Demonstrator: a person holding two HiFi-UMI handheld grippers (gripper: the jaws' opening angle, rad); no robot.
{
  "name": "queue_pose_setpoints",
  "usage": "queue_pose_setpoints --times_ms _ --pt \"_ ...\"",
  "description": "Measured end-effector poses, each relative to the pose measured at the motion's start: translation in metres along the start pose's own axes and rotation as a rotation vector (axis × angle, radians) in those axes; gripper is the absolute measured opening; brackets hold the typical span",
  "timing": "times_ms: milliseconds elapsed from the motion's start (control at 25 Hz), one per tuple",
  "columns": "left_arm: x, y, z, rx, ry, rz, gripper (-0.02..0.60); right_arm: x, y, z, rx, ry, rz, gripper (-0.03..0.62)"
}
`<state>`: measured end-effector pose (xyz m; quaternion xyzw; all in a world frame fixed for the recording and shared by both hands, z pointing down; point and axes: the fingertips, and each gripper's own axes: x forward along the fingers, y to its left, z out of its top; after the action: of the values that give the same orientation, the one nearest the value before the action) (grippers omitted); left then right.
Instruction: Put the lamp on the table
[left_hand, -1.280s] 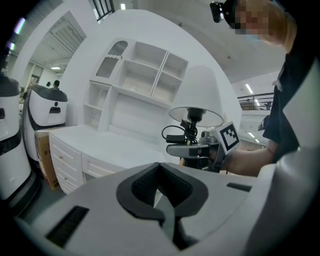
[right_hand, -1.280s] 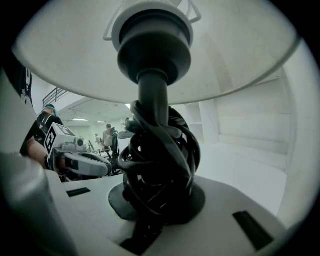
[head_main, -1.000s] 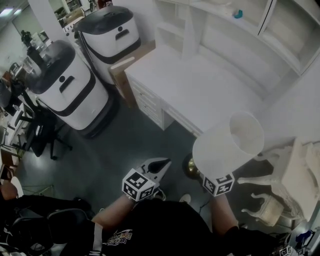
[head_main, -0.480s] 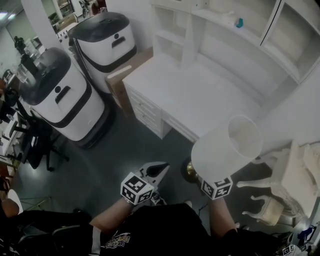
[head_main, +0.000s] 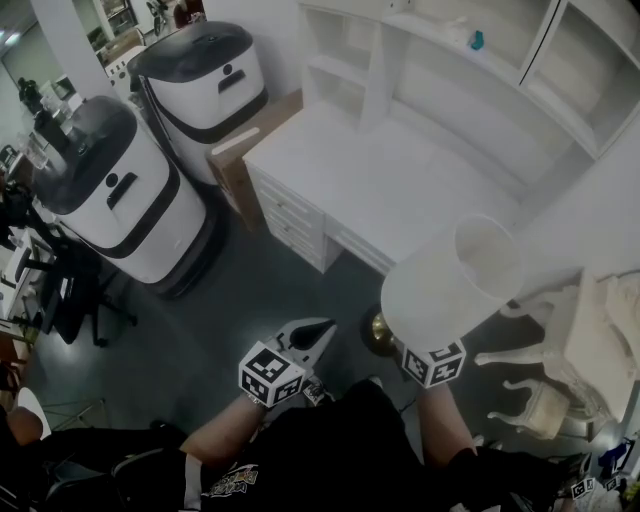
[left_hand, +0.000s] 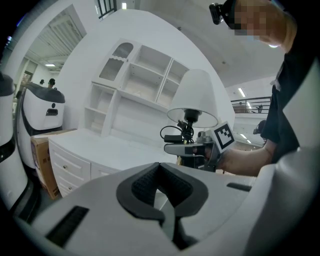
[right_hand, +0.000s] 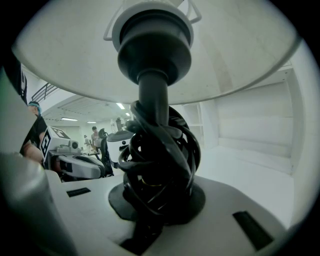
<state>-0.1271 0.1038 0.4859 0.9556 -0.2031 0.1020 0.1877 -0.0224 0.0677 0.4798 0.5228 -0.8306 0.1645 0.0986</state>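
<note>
A lamp with a white shade and a brass base hangs tilted over the dark floor, just in front of the white desk. My right gripper is shut on the lamp's stem, where the black cord is wound around it. In the head view the shade hides its jaws and only the marker cube shows. My left gripper is to the left of the lamp and apart from it, shut with nothing between its pads. The left gripper view shows the lamp held beside the desk.
Two white-and-black machines stand on the left, with a cardboard box against the desk's side. A shelf unit rises behind the desktop. A white ornate chair is on the right, a black office chair far left.
Both grippers and the lamp have shifted slightly toward the desk together. The right gripper's hold on the stem is unchanged, and the left stays shut and empty.
</note>
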Motion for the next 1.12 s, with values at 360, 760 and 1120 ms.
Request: queue_pose_setpoints --times_ms 360,760,1120 --pt "0.001 0.008 0.006 -0.008 -0.013 0.024 0.003 0.018 -0.005 0.014 -0.02 -0.008 0.028 0.051" --pt "0.03 0.037 0.026 -0.029 -0.022 0.076 0.003 0.048 -0.04 0.032 -0.026 -0.004 0.067 0.051" --pt "0.078 0.048 0.044 -0.039 -0.019 0.073 0.003 0.062 -0.09 0.046 -0.028 0.005 0.069 0.051"
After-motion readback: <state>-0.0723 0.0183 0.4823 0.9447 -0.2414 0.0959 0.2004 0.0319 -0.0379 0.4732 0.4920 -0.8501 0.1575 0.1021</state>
